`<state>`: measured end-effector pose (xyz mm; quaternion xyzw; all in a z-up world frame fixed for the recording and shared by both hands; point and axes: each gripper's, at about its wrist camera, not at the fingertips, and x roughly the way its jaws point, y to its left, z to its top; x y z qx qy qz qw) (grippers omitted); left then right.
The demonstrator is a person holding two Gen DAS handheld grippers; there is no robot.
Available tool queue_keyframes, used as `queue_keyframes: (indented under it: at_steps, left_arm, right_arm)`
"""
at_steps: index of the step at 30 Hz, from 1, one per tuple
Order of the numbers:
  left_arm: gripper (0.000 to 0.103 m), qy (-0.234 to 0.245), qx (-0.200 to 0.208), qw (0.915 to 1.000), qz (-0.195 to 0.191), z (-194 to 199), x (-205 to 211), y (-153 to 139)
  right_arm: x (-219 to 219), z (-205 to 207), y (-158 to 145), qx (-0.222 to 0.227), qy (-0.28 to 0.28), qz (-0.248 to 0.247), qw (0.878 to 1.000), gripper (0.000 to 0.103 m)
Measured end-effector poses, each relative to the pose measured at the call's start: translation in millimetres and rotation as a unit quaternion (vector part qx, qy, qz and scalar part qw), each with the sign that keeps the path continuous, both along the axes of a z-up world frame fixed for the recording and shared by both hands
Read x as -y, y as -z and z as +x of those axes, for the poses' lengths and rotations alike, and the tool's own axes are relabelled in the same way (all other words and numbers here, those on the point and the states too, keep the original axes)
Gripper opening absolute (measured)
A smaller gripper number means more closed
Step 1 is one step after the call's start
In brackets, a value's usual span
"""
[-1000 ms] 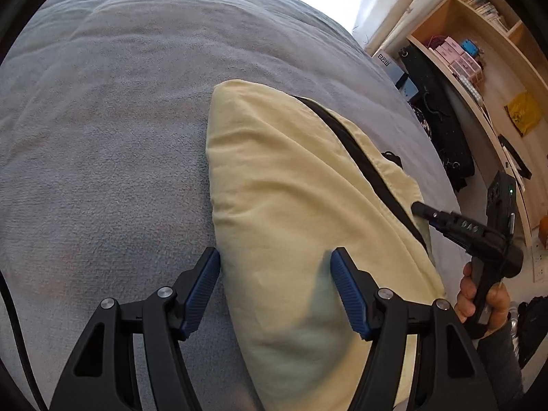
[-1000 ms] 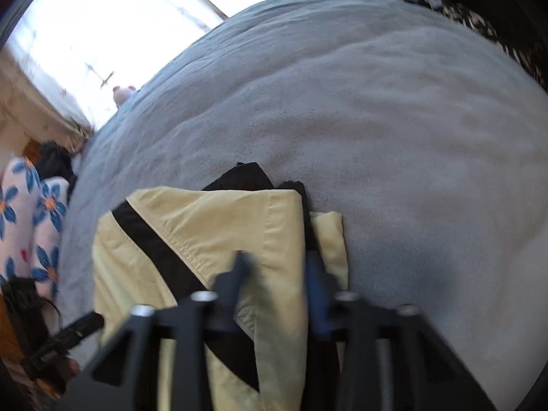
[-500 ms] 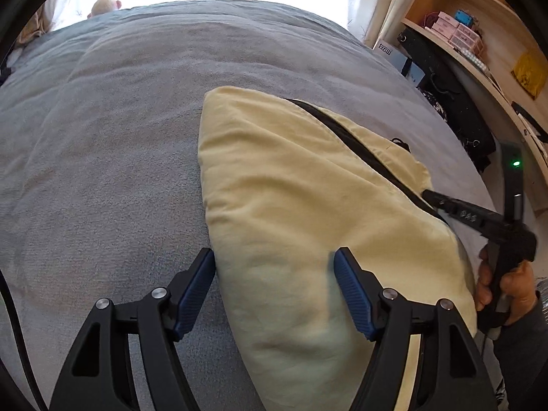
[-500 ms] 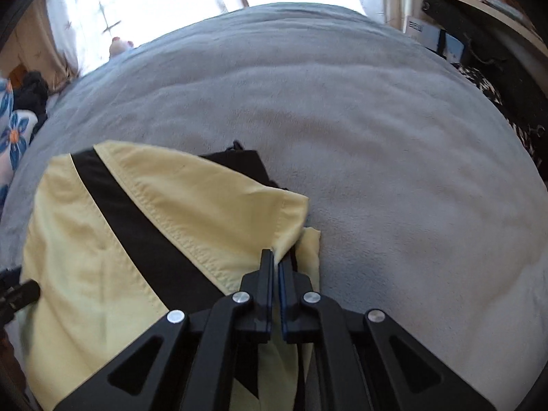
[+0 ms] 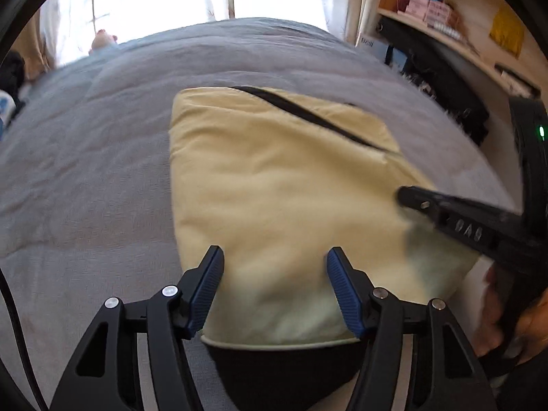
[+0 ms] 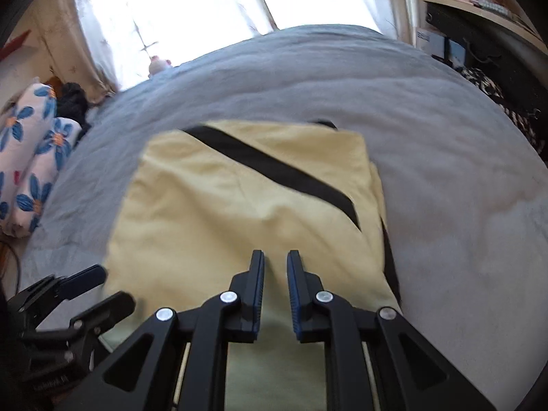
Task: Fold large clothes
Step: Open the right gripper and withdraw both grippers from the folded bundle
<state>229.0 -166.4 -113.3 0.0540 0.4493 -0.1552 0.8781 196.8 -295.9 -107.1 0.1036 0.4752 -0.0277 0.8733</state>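
Pale-yellow fabric with a black diagonal stripe forms the folded garment (image 5: 284, 185), which lies flat on the grey bedspread (image 5: 85, 171) near the middle of the bed. A black panel of the same garment shows at its near edge in the left wrist view, below the yellow layer.

The left claw (image 5: 275, 267) hovers over the near part of the garment. Its jaws stand wide, have just been closing slightly, and hold nothing; the blue pads (image 5: 342, 294) are clear of the cloth on both sides.

The right claw (image 6: 275, 267) hangs above the near right part of the garment (image 6: 222, 212). Its jaws stand narrow with a visible gap, have just been opening, and no cloth is between them. In the left wrist view the right claw enters from the right edge, with a hand (image 5: 503, 308) on its grip.

Beyond the bed, a bright window with white curtains (image 6: 191, 10) fills the background. A floral pillow (image 6: 30, 157) lies at the left side of the bed. A wooden shelf (image 5: 445, 13) with boxes stands to the right. A small pink toy (image 6: 158, 64) sits at the far edge of the bed.
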Motion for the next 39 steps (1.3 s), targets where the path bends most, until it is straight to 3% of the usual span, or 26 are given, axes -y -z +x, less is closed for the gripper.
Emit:
queue_keyframes:
  at_steps: [2,3,4,7,10,18,26,28,33,37,39]
  left_arm:
    - [0.061,0.008,0.014,0.9996,0.022,-7,-1,4]
    - [0.062,0.008,0.015,0.9997,0.020,-9,-5,4]
    - [0.062,0.007,0.015,0.9997,0.019,-10,-8,5]
    - [0.063,-0.003,0.001,1.0000,0.003,-9,-21,6]
    - [0.063,-0.013,-0.011,0.9997,-0.018,-10,-32,8]
    - [0.063,-0.020,-0.026,0.9993,-0.017,-15,-30,1]
    - [0.063,-0.047,-0.042,0.9980,-0.005,-24,-35,-18]
    - [0.063,-0.056,-0.046,0.9974,0.003,-25,-37,-21]
    - [0.063,-0.073,-0.057,0.9957,0.000,-28,-46,-32]
    - [0.064,-0.073,-0.054,0.9958,-0.008,-30,-52,-44]
    - [0.071,-0.069,-0.055,0.9960,-0.010,-30,-54,-50]
  right_arm:
    - [22,-8,12,-0.018,0.027,-0.023,0.999,0.009]
    - [31,-13,14,-0.018,0.034,-0.022,0.999,0.001]
    - [42,-22,15,-0.017,0.041,-0.013,0.999,0.000]
    - [61,-38,16,-0.039,0.089,-0.050,0.994,0.001]
    - [80,-54,27,-0.057,0.119,0.017,0.991,0.001]
    - [75,-60,0,-0.024,0.113,0.019,0.993,0.001]
    - [69,-55,-20,-0.025,0.107,0.078,0.991,0.004]
    - [65,-55,-27,-0.029,0.107,0.085,0.990,0.007]
    - [50,-53,-52,-0.029,0.087,0.085,0.992,0.041]
    - [43,-49,-71,-0.030,0.061,0.087,0.994,0.042]
    - [43,-45,-80,-0.033,0.049,0.097,0.993,0.043]
